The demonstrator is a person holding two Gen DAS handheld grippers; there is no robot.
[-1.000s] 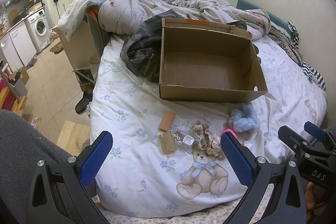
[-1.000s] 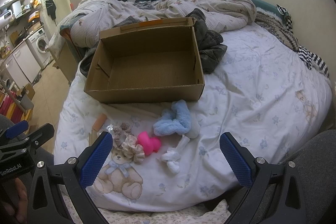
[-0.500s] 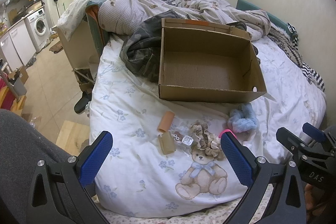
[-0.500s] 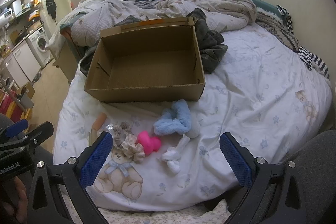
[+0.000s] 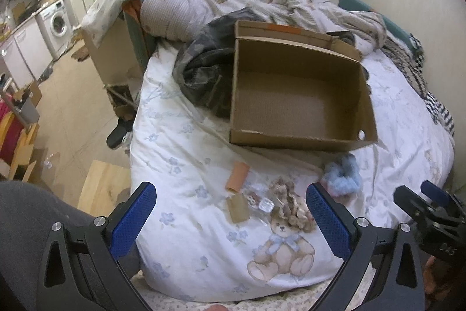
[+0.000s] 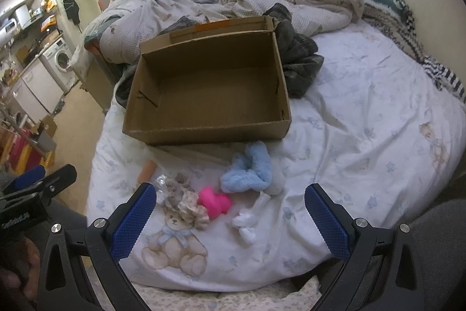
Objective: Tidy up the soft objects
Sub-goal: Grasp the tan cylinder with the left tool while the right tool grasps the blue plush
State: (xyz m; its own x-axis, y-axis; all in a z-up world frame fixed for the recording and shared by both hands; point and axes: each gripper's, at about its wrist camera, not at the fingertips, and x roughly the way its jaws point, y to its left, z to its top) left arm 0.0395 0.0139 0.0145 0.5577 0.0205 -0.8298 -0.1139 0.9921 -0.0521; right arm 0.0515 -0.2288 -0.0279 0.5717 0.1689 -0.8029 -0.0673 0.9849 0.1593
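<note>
An empty cardboard box (image 5: 297, 107) (image 6: 209, 104) sits on the bed. In front of it lie a fluffy blue piece (image 6: 247, 171) (image 5: 343, 177), a pink plush piece (image 6: 215, 201), a white sock-like piece (image 6: 247, 220), beige scrunchies (image 6: 186, 200) (image 5: 291, 203), an orange tube (image 5: 237, 175) and a small brown card (image 5: 238, 207). My left gripper (image 5: 231, 220) hangs open above the near edge of the bed, short of the tube and scrunchies. My right gripper (image 6: 230, 220) is open too, over the pink and white pieces without touching them.
Crumpled bedding (image 6: 262, 2) and a dark garment (image 5: 204, 72) (image 6: 300, 60) crowd the box's far side. The floor (image 5: 64, 112) drops off left of the bed, with a washing machine (image 5: 56, 22) beyond. A dark-clothed leg (image 5: 26, 220) is at the lower left.
Both views have shifted slightly, the left one tilting so the box sits a bit further right and lower. Nothing on the bed has moved and both grippers stay open.
</note>
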